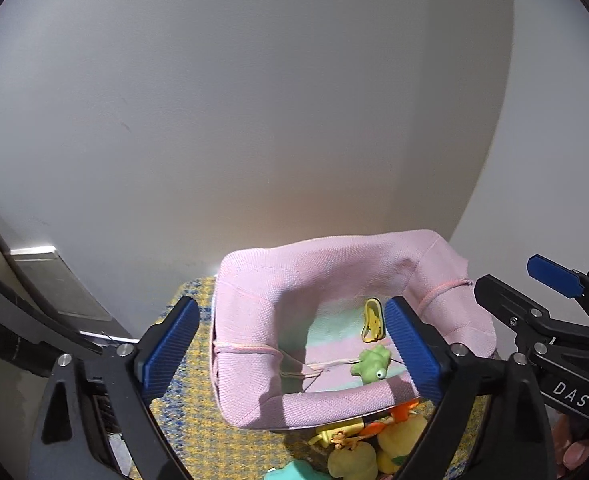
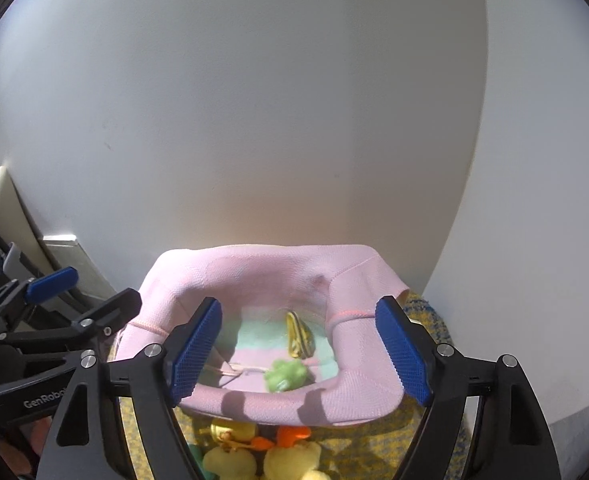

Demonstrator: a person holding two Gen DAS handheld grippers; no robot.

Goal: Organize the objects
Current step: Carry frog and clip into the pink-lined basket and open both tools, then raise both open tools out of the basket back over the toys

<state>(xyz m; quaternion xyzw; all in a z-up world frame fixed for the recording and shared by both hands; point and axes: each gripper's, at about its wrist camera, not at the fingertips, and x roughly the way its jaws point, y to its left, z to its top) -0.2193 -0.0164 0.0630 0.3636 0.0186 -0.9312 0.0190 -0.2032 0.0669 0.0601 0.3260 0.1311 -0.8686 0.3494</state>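
Ribbed blue fingers released, both grippers; soft knitted pink basket; rubbery green frog.

Both cameras sit on the grippers and look forward and downward along their own blue fingers, toward a white wall. The left wrist view stands close over the pink fabric basket, a little from its left side, and the right gripper enters its right edge. The right wrist view looks at the same basket from a little more to the right (equally near), and the left gripper shows at its left edge. Both views share the basket's inside, the yellow patterned cloth under it, and the soft yellow toys at the bottom edge.
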